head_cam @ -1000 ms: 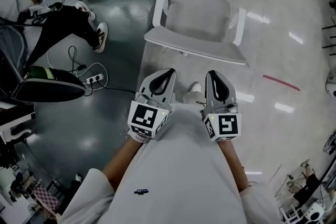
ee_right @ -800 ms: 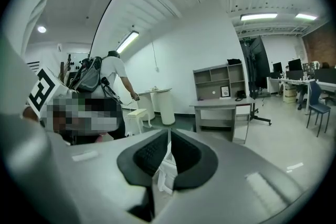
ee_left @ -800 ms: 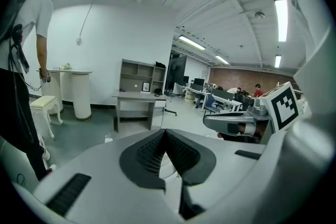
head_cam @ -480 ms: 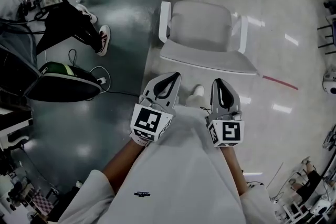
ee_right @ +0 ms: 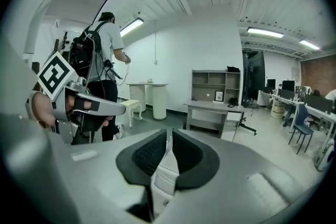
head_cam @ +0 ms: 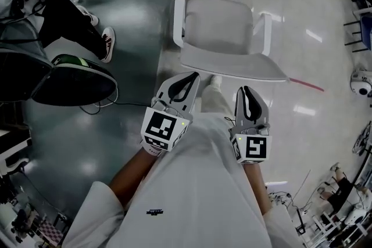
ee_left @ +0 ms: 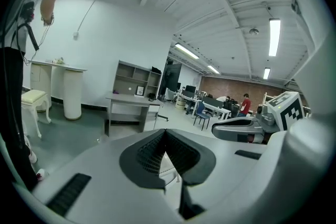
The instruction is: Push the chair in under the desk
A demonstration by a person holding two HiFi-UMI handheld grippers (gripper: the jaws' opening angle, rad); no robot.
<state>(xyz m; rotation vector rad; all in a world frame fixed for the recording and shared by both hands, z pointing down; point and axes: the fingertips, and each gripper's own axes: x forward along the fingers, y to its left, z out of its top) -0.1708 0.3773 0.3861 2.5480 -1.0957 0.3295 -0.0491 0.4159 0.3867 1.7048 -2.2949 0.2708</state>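
Left gripper is clamped shut on nothing; right gripper, also empty, has just eased a hair apart and is practically closed. Just ahead of both, untouched, stands the white plastic armchair. The grey desk lies well beyond it. Narrow tips pushing unevenly could slip off, or skew the chair so an armrest catches the desk.
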